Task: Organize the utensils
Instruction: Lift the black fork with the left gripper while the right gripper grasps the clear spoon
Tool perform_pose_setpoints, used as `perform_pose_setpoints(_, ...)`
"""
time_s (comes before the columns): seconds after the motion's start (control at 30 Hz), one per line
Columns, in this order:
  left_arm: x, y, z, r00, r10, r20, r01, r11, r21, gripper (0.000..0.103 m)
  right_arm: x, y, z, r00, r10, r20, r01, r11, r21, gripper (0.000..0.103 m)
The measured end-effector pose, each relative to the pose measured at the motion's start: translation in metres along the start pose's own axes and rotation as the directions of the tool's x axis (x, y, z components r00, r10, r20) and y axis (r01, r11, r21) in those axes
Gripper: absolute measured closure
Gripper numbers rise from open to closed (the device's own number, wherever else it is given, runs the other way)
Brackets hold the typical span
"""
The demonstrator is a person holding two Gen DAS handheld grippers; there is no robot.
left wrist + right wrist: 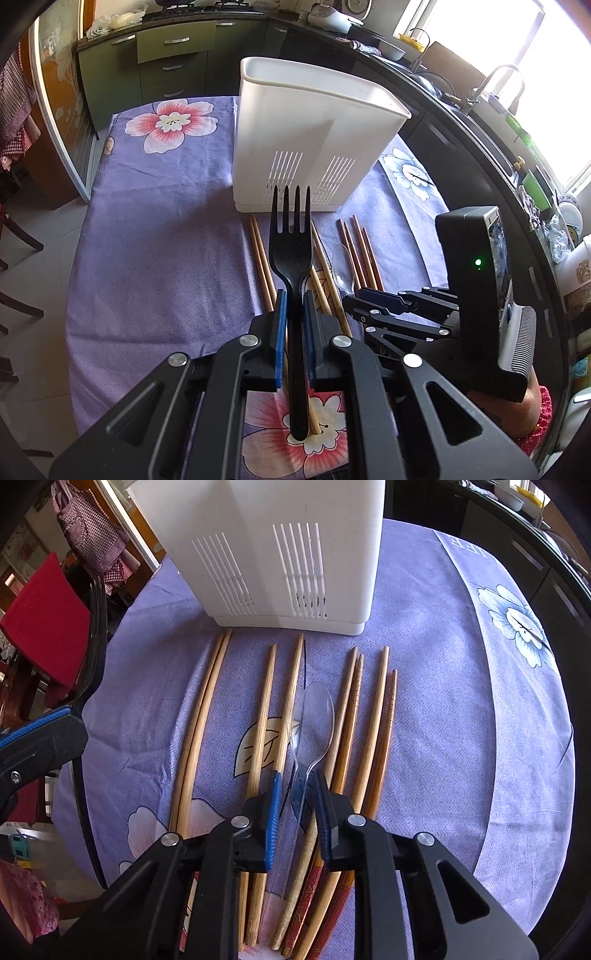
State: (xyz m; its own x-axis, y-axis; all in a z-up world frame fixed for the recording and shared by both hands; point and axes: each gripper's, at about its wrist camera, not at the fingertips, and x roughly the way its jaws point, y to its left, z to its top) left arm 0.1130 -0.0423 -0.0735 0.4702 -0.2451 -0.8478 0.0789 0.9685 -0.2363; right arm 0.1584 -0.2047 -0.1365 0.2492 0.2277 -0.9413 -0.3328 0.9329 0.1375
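My left gripper [294, 295] is shut on the handle of a black plastic fork [291, 236], held above the table with its tines toward the white slotted utensil holder [306, 122]. In the right wrist view the fork [96, 627] shows at the left edge. My right gripper [297, 775] points down at a clear plastic spoon [314, 716] lying among several wooden chopsticks [199, 709] in front of the holder [266, 554]. Its pads stand close on either side of the spoon's handle, with a thin gap showing at the left pad. The spoon still rests on the cloth.
A purple flowered cloth [147, 221] covers the table. A chair with a red cushion [44, 627] stands past the table's left edge. Green cabinets [166, 66] and a dark counter with a tap [495, 85] lie behind and to the right.
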Motion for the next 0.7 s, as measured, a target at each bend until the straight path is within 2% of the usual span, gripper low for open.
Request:
perform_pose_setpoints(0.03,0.000,0.001,0.000,1.000,-0.002,0.000,0.002,1.000,0.000,0.094,0.001,0.000,0.000,1.000,-0.004,-0.002,0.004,1.000,0.001,0.090)
perform_pose_setpoints(0.27,0.001,0.001,0.000,1.000,-0.011,-0.003,0.011,1.000,0.005,0.094,0.011,0.005,0.002,1.000,-0.028,-0.012,0.028,1.000,-0.001,0.090)
perform_pose_setpoints(0.43,0.000,0.001,0.001,1.000,-0.007,0.005,0.007,1.000,0.009,0.094,0.013,0.016,0.001,0.998,-0.062,0.010,0.062,0.998,-0.014,0.092)
perform_pose_setpoints(0.57,-0.007,-0.001,0.003,1.000,-0.009,0.027,0.009,1.000,0.015,0.094,0.006,0.017,-0.001,0.998,-0.022,0.058,0.022,1.000,0.008,0.094)
perform_pose_setpoints(0.7,-0.023,-0.002,0.015,0.996,-0.037,0.079,0.036,0.999,0.013,0.094,-0.021,0.011,-0.003,0.988,0.039,0.149,-0.043,0.999,0.025,0.094)
